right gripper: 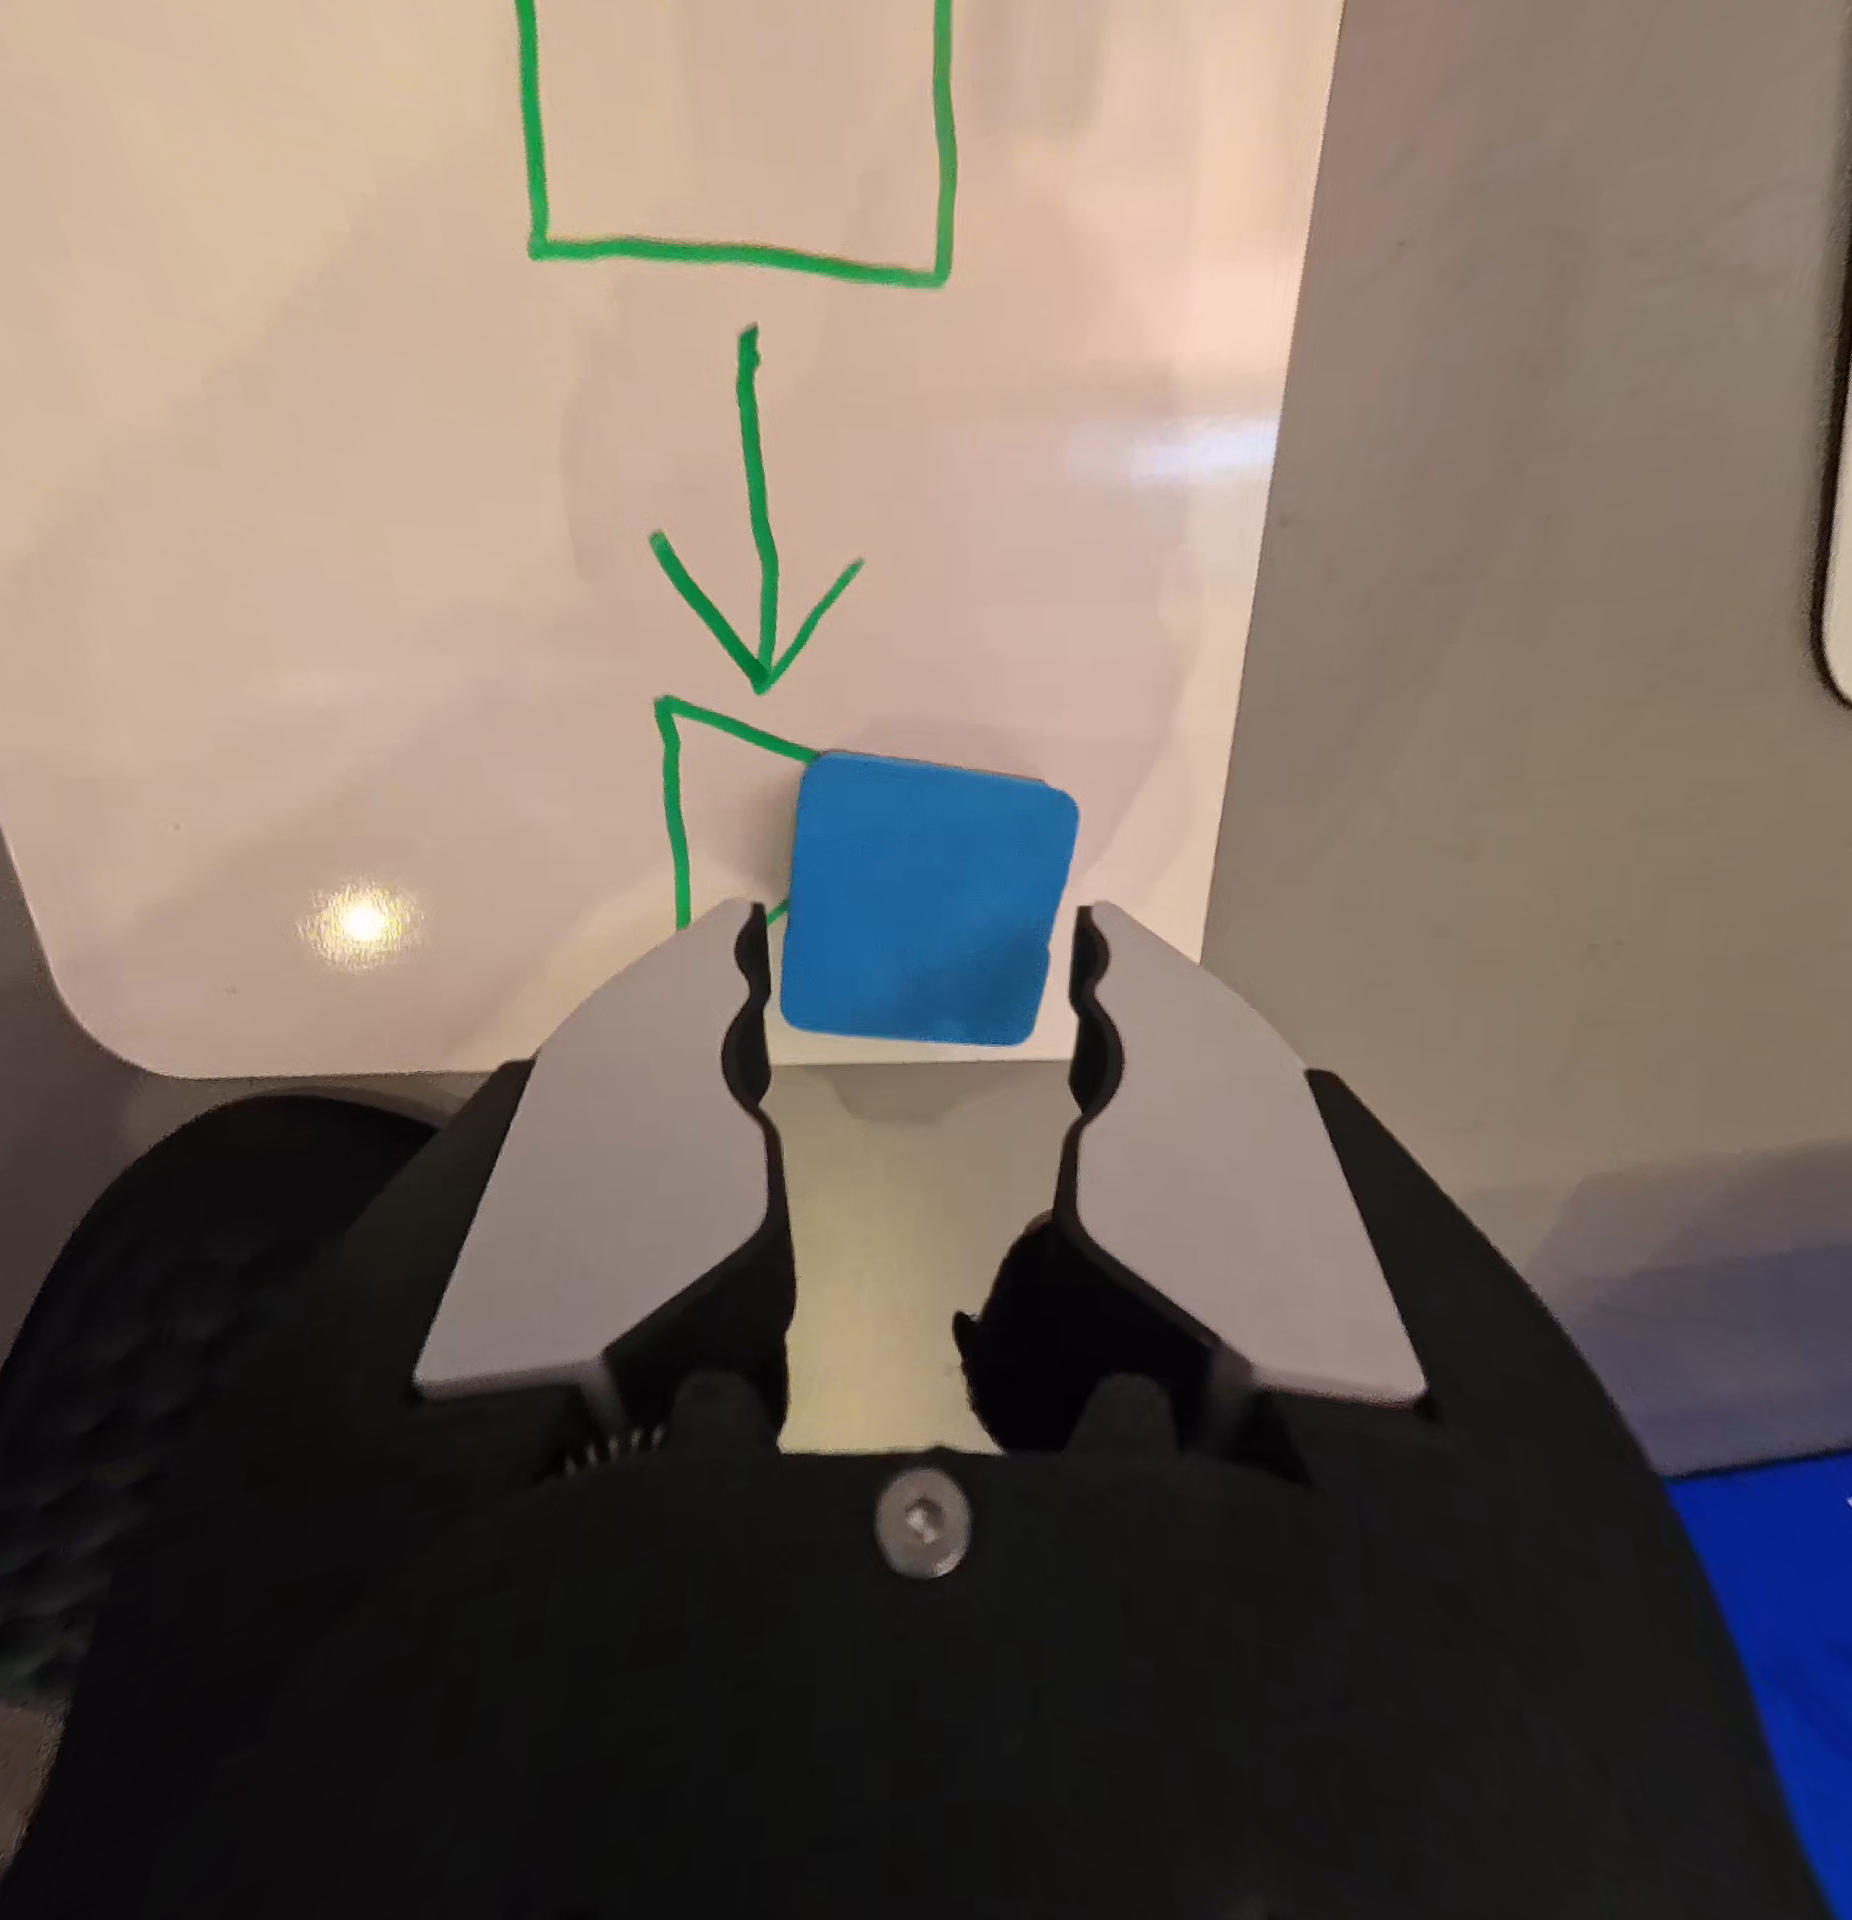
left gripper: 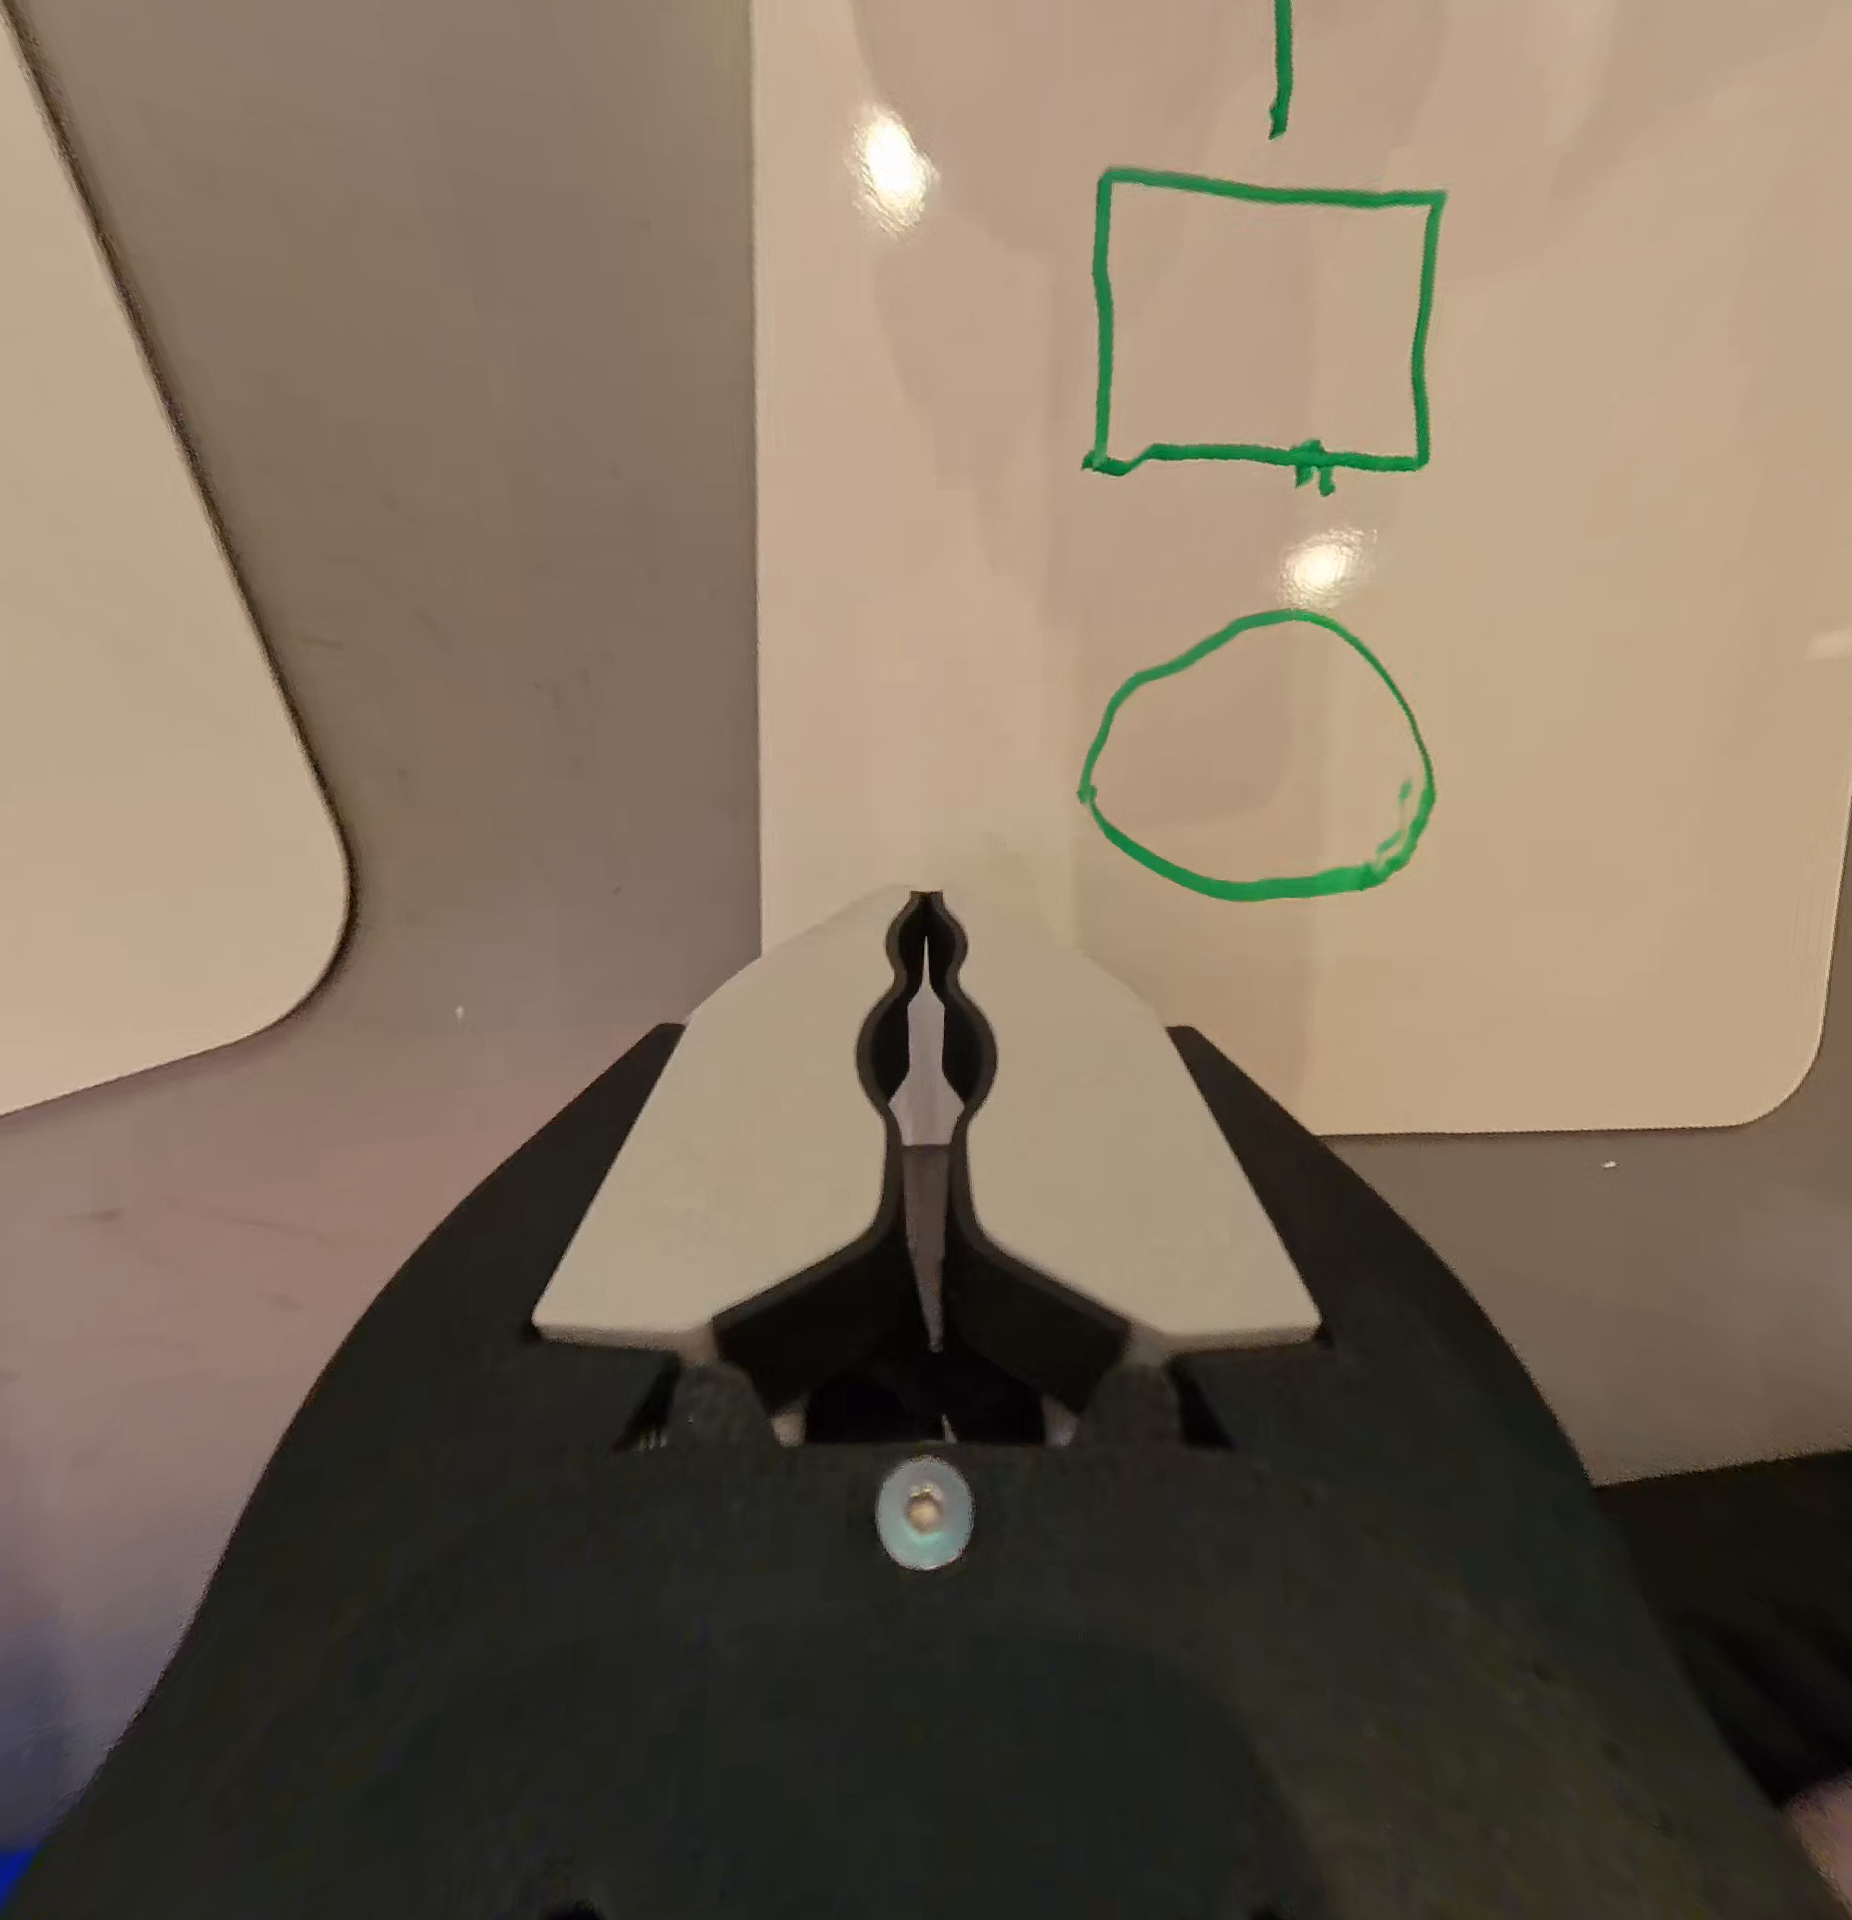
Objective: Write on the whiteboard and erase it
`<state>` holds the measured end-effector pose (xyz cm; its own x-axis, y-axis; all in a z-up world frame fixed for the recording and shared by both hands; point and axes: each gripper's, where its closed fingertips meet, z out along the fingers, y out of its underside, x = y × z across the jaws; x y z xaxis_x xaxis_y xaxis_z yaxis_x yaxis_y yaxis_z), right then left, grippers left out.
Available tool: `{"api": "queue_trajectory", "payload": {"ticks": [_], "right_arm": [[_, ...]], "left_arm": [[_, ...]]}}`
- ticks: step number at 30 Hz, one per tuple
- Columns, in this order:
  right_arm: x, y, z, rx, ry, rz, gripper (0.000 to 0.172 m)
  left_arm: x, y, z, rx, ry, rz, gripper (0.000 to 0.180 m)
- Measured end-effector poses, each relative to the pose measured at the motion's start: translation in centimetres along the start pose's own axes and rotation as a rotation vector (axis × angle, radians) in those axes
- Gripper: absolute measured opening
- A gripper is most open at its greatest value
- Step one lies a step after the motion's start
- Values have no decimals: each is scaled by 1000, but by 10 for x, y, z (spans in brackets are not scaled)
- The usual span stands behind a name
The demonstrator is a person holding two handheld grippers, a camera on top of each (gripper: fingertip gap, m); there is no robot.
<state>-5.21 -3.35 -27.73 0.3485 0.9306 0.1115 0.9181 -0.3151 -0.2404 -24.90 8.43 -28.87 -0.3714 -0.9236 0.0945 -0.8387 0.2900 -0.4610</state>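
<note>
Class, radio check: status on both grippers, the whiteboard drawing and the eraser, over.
Left gripper jaws shut, empty. Right gripper jaws open around square blue eraser, gap showing on its right side. Eraser on white whiteboard, covering part of lowest green box. Nothing blocking.

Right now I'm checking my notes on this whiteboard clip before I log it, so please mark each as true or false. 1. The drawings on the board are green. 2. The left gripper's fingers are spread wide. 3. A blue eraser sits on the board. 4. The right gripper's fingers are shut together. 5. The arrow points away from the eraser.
1. True: the rectangle and circle on the whiteboard are green.
2. False: the left gripper has its fingers closed together, nothing between them.
3. True: the blue eraser lies on the board, covering part of a green shape.
4. False: the right gripper is open, with a gap to the eraser on one side.
5. False: the arrow points toward it.
</note>
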Motion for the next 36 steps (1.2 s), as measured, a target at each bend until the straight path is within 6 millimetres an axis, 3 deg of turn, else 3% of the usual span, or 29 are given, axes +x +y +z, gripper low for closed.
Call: {"api": "queue_trajectory", "payload": {"ticks": [5,11,13,17,20,22,25,27,29,31,34,36], "right_arm": [[2,2,16,-42,14,-8,54],[7,2,16,-42,36,9,53],[9,-6,18,-11,39,12,53],[-12,-3,15,-41,-14,-54,53],[1,13,13,-80,25,2,52],[4,3,15,-55,34,-7,52],[-16,-15,18,-29,5,-80,52],[-25,-1,13,-68,-11,-82,52],[-12,15,11,-95,16,-25,52],[-3,8,13,-74,30,-8,52],[-23,-17,18,-30,0,-94,52],[-34,-7,14,-65,-22,-109,52]], "left_arm": [[-4,5,9,-16,10,-25,0],[-4,5,9,-10,6,-53,0],[-5,5,9,-15,2,-62,1],[-5,5,9,-24,-11,-73,1],[-5,5,9,-34,-15,-78,1],[-5,6,8,-41,-22,-87,1],[-5,6,8,-49,-32,-87,1],[-5,6,8,-46,-29,-88,1],[-5,6,8,-49,-26,-91,1],[-5,6,8,-47,-25,-94,1],[-5,6,8,-43,-27,-98,1],[-5,5,8,-41,-26,-98,1]]}}
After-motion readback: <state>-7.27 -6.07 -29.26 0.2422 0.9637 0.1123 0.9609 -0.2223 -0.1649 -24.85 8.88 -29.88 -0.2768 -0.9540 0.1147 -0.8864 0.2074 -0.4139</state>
